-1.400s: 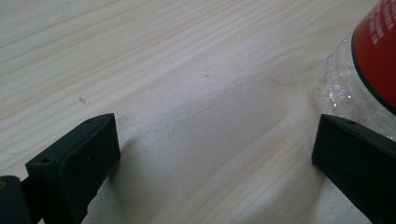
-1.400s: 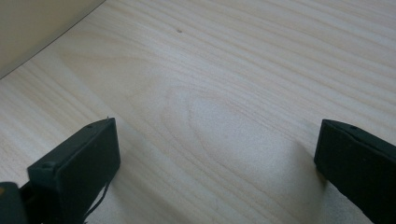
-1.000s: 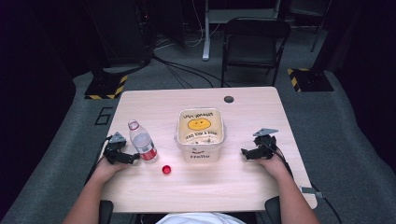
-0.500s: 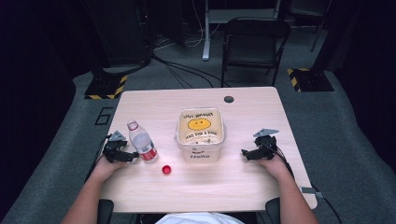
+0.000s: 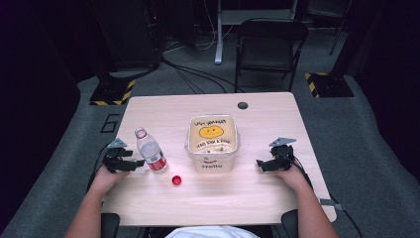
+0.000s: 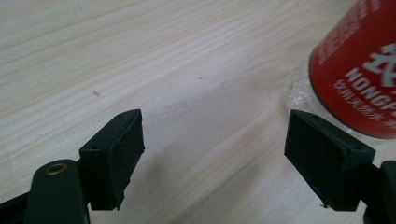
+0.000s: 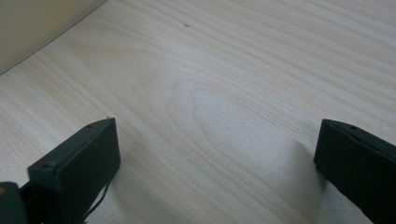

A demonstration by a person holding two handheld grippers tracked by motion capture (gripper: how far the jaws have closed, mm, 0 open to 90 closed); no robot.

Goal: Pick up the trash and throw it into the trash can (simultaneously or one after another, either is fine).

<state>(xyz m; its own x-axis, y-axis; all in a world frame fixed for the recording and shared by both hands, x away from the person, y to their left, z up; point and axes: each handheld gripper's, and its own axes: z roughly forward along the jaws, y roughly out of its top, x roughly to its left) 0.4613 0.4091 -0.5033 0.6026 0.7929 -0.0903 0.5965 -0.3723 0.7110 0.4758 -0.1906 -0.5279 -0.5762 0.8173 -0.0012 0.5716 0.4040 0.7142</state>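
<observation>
Clear plastic, red-labelled, a water bottle [image 5: 150, 152] stands upright near the left edge of the pale wooden bench [image 5: 247, 208], its long axis vertical and its neck open. Its red cap [image 5: 176, 180] lies on the bench just beside it, toward the near edge.

The left gripper [image 5: 130, 165] rests low on the bench at the bottom of the bottle, pointing at it from the left edge. In the left gripper view the bottle [image 6: 359, 70] sits off to one side of the jaws rather than between them: its red label rises just beyond the tip of one jaw, while bare wood fills the gap. The jaws have just been closing, yet they stand apart with nothing between them and nothing gripped. To take the bottle, this gripper would likely have to shift sideways until the body sits centred in the gap.

The right gripper [image 5: 266, 164] rests near the right edge, well apart from the bottle, its jaws spread wide over bare wood. A white tub [image 5: 212, 144] with a yellow smiley on its lid stands at the middle of the bench, between the two grippers. The left hand is by far the nearer to both bottle and cap.
</observation>
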